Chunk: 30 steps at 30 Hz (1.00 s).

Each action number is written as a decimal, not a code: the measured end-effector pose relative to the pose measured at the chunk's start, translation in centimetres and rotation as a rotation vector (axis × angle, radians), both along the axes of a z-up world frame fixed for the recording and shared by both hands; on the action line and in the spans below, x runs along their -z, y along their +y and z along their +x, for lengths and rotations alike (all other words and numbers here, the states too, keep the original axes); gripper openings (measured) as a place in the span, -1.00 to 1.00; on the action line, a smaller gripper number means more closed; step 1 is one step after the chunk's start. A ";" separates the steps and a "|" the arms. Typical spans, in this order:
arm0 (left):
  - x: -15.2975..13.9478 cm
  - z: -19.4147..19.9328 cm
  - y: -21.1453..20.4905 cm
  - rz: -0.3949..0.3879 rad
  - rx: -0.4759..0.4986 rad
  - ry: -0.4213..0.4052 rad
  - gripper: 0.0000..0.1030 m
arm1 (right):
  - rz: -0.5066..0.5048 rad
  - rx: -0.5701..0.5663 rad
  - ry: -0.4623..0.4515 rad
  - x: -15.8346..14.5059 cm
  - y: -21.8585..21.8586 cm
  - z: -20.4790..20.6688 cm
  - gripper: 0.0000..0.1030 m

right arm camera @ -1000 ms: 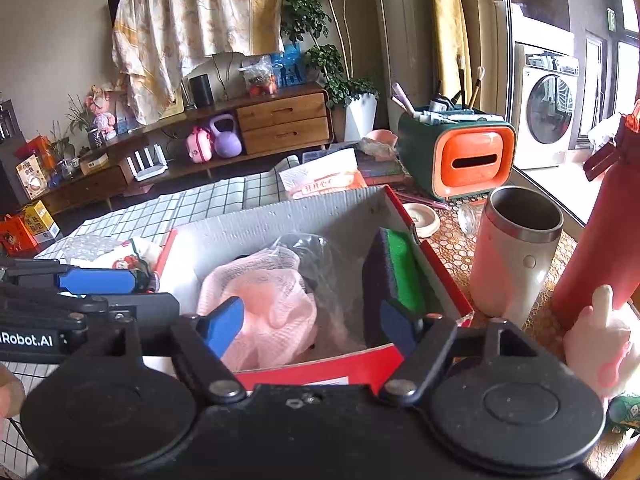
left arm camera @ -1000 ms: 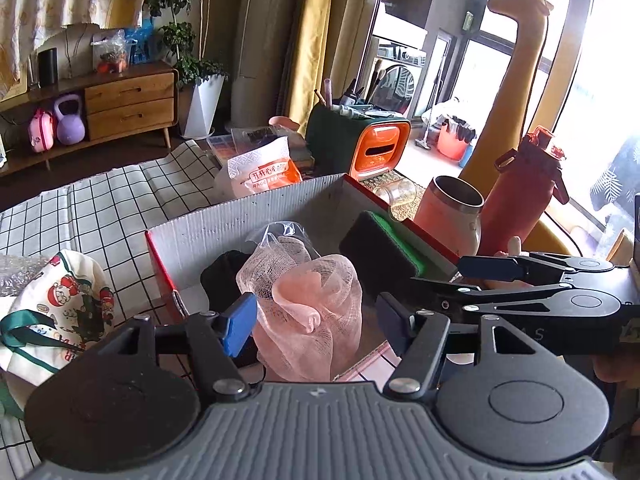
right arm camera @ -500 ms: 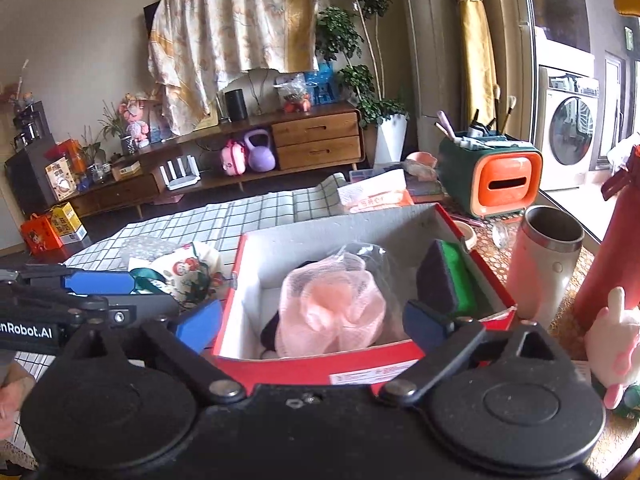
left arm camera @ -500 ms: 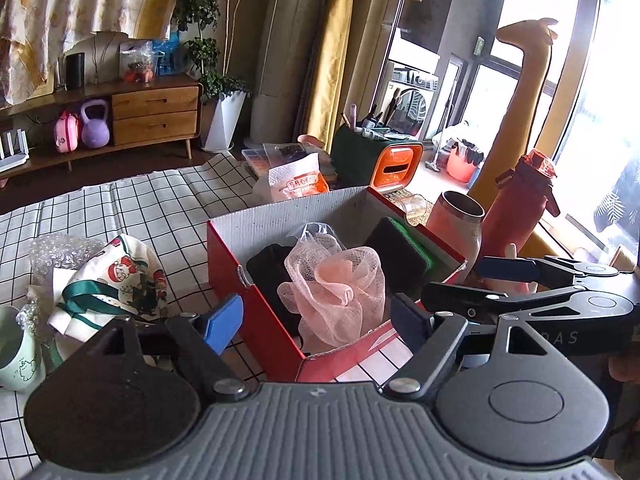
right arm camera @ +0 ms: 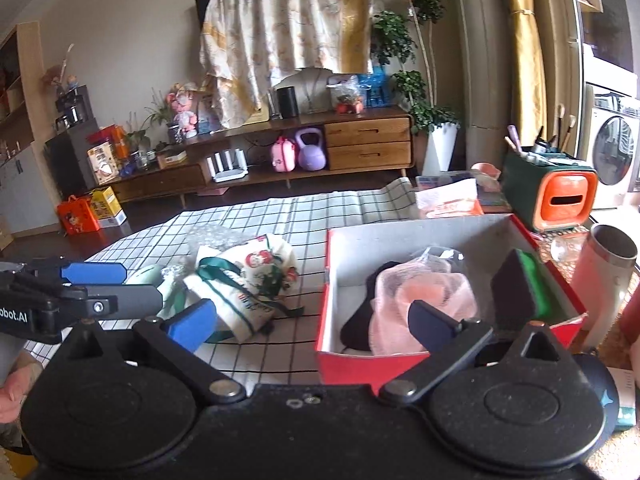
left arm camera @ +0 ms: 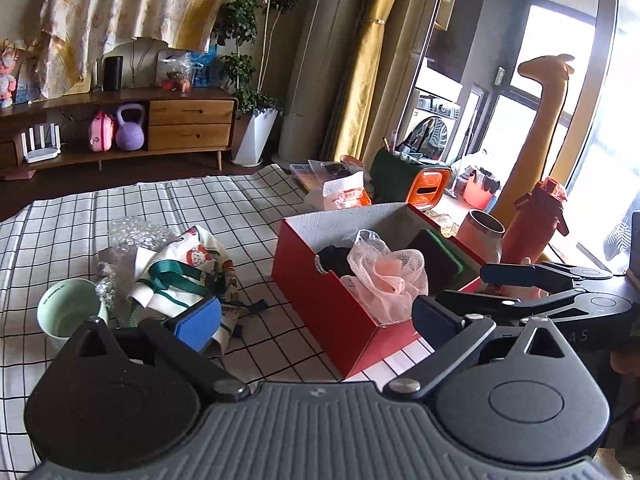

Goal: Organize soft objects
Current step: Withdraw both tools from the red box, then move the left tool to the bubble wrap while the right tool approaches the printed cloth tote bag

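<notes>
Red box (left arm camera: 320, 300) holds our pink mesh pouf (left arm camera: 386, 280); our left gripper (left arm camera: 316, 318) and right gripper (right arm camera: 312, 318) are opening wide, nothing between them.

We look across a living room with a pale wall (right arm camera: 132, 40), where a floral yellow-and-white cloth (right arm camera: 288, 28) hangs draped above a low wooden sideboard (right arm camera: 360, 144) with two drawers. Beneath its shelf we spot a purple kettlebell (right arm camera: 310, 156) and a white router (right arm camera: 228, 166). A leafy plant in a white pot (right arm camera: 440, 148) stands beside a mustard curtain (left arm camera: 368, 80). Off to the right we see a washing machine (right arm camera: 614, 156), and strong daylight pours through a tall window (left arm camera: 560, 40). The floor (left arm camera: 120, 176) reads dark brown.
</notes>
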<state>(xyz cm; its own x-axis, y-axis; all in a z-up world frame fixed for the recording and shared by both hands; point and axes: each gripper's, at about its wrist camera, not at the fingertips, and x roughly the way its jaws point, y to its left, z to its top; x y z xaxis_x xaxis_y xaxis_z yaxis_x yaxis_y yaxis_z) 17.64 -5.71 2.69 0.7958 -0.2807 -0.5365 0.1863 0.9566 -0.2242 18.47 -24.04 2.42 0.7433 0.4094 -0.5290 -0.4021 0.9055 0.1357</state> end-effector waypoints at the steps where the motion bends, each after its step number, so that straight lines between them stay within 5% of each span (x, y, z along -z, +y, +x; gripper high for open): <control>1: 0.1 -0.2 0.5 0.000 -0.006 -0.005 1.00 | -0.002 -0.010 0.002 0.0 0.4 0.0 0.98; 9: -0.3 -0.1 5.5 -0.015 -0.088 -0.026 1.00 | -0.012 -0.073 0.022 0.7 3.6 0.3 0.99; 18: -2.3 4.7 10.7 -0.059 -0.185 -0.009 1.00 | -0.022 -0.104 0.032 0.3 6.8 3.4 0.99; 30: 0.3 11.4 13.0 -0.041 -0.260 0.061 1.00 | -0.033 -0.128 0.059 1.7 12.3 9.5 0.98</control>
<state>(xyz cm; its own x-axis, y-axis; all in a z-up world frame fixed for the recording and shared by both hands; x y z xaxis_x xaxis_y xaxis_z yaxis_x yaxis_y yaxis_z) 29.02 7.29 2.42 0.8105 -0.0938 -0.5781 -0.0794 0.9604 -0.2671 27.93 -11.75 0.68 0.6535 0.4806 -0.5848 -0.5070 0.8516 0.1334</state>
